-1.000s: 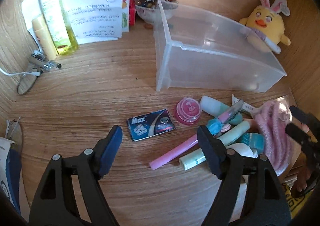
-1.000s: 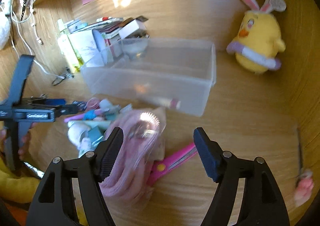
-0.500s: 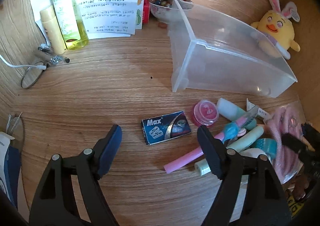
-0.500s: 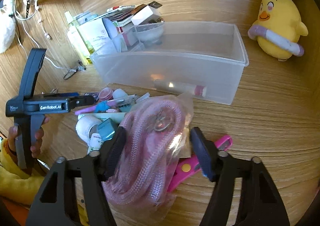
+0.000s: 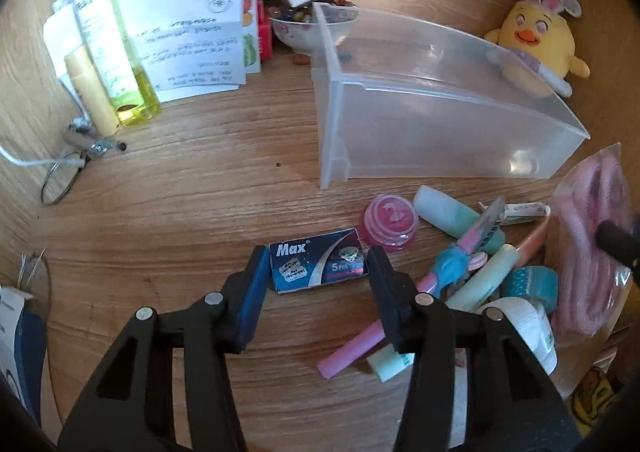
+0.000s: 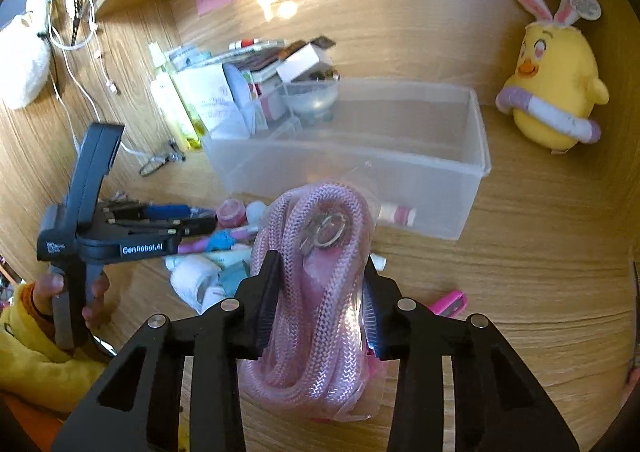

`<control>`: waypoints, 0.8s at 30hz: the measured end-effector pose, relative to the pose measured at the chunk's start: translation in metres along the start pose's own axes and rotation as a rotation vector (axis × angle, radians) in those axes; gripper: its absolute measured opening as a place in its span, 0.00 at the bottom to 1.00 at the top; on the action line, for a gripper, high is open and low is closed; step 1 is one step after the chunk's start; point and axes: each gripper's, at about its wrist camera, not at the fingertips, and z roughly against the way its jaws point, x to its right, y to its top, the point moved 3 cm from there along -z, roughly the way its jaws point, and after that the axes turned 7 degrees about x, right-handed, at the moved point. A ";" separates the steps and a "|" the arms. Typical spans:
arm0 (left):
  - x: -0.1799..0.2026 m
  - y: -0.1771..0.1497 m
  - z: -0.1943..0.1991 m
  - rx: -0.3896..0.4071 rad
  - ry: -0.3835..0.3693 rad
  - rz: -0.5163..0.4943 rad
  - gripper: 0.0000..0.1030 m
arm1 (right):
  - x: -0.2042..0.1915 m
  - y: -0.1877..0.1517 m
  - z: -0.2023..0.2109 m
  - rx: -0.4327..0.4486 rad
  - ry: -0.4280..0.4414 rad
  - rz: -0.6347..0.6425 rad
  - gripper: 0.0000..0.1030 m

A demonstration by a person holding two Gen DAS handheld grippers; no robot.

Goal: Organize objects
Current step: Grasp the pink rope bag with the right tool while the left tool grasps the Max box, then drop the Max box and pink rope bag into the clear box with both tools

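The right hand-held gripper is closing, its pads squeezing a crinkly clear bag of braided pink cord. The left hand-held gripper is closing around a flat blue blade box on the wood-grain surface. Beyond stands a frosted rectangular plastic bin.

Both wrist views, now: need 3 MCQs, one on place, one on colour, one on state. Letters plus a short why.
1. Where does the blue box lie?
A. In the bin
B. On the desk between the left gripper's fingers
C. Under the plush

2. What colour is the plush?
A. Yellow
B. Green
C. Black

3. What is between the right gripper's fingers?
A. Nothing
B. A bottle
C. The bagged pink rope

Key:
1 B: the left wrist view shows it flat on the wood, a finger on each side, jaws closing.
2 A: yellow body with pink-lined rabbit ears.
3 C: the closing pads press the bag from both sides.
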 end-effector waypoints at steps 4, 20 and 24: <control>-0.008 0.002 0.014 0.033 -0.011 0.029 0.48 | 0.002 0.011 0.009 0.036 0.002 -0.008 0.33; 0.026 0.070 0.097 0.336 -0.132 0.016 0.48 | 0.014 0.095 0.042 0.258 -0.058 0.013 0.33; 0.034 0.084 0.097 0.365 -0.139 0.003 0.48 | 0.018 0.115 0.041 0.295 -0.072 0.014 0.33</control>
